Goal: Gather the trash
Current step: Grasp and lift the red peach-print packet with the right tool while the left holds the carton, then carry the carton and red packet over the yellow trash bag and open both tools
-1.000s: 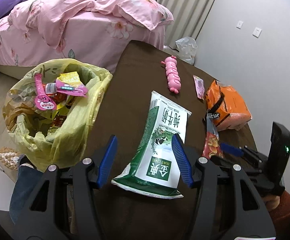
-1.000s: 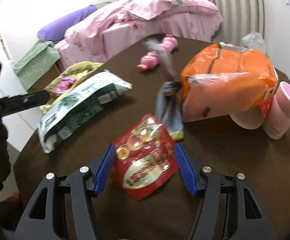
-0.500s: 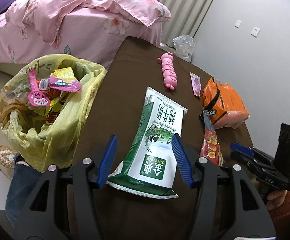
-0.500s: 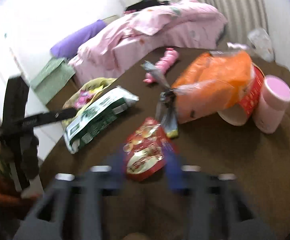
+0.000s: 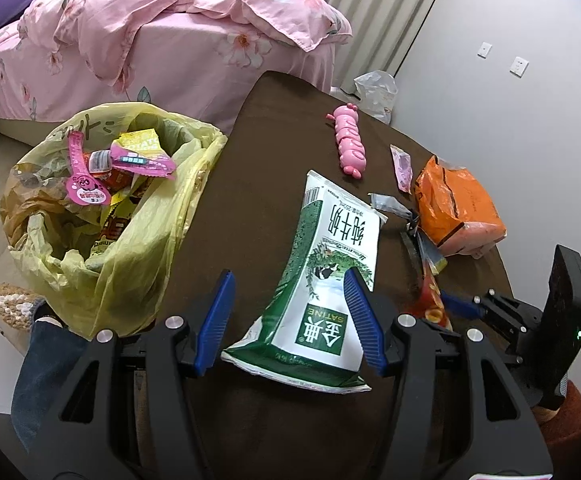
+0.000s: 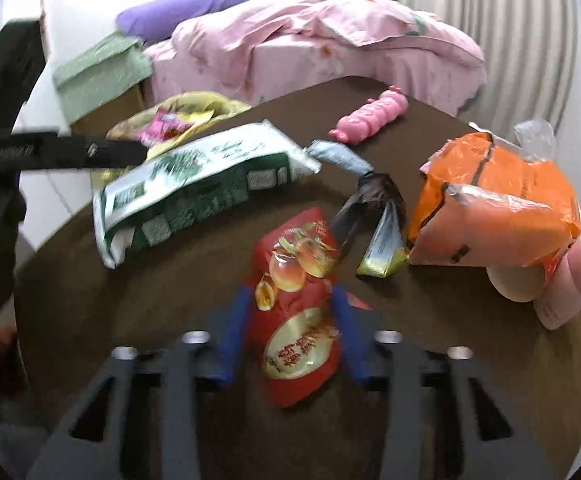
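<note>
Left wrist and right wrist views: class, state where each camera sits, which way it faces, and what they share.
Left wrist: on the left gripper, facing down over the green-and-white milk pouch toward the yellow trash bag; a trouser leg shows.
Right wrist: on the right gripper, jaws just closing around the red snack packet.
Shared: pouch, pink toy, orange bag.

The left wrist camera is looking steeply down along its hand-held gripper [image 5: 288, 316], close over the brown tabletop [image 5: 274, 128], facing the bed [image 5: 162, 40]. The right wrist camera is looking from the opposite side, equally near. Both are sharing the green milk bag [image 5: 326, 276] [image 6: 194, 188], the orange bag [image 5: 458, 208] [image 6: 502, 208] and the bed [image 6: 310, 36].
</note>
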`<state>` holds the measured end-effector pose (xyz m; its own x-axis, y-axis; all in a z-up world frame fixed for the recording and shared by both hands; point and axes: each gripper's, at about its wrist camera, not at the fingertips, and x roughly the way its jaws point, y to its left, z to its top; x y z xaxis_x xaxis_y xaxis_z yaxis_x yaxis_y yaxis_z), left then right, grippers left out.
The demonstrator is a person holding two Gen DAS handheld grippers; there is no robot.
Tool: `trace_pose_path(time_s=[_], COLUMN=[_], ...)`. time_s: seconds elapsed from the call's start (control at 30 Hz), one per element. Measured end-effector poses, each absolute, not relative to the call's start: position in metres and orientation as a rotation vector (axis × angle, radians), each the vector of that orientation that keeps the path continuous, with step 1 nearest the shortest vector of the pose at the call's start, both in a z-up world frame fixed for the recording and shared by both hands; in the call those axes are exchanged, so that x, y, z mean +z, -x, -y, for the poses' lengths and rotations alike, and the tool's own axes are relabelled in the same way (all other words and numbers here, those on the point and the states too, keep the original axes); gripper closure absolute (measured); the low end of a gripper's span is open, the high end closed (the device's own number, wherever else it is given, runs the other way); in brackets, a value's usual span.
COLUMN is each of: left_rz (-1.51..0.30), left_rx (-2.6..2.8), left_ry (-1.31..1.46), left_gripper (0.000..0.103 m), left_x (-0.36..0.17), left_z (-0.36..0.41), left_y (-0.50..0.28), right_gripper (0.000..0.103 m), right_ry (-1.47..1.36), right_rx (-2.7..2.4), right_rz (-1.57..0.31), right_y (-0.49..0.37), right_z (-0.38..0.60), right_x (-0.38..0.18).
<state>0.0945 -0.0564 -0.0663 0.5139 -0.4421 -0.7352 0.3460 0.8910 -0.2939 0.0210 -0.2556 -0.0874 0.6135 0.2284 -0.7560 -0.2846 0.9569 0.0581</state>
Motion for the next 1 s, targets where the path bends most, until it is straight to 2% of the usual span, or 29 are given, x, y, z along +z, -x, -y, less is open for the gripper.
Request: trace_pose_path(time_s=[0.13,0.43,0.6,0.87,1.0], left_rz=[-0.92,-0.993,-1.042,-1.109,-1.061], left_rx=[-0.492,-0.625,-0.575,-0.556,-0.567], left_ry=[0.105,-0.22,-0.416,-0.344,-0.224], left_gripper=[0.049,0.049,0.047,0.047,0.047], left_x=[-0.066,-0.059,-0.076,-0.081,-0.059], left_z=[0.06,0.131,0.166,0.167,0.15], left_y=[-0.096,-0.123,-0.147,-0.172,-0.167], right_gripper=[0.08,0.08,0.08,0.08,0.08], right_ry=[0.003,-0.089,-0.084,-0.069,-0.063], right_rx=[0.318,0.219,0.211,0.229,0.231], right_rz=[-0.857,-0.79,-0.778,-0.774,-0.756], right_y=[-0.011,0.003,0.005,0.007,0.009], right_z=[0.273,0.318,0.32,0.314,0.312], right_x=[-0.081,-0.059,-0.058,-0.059,-0.054])
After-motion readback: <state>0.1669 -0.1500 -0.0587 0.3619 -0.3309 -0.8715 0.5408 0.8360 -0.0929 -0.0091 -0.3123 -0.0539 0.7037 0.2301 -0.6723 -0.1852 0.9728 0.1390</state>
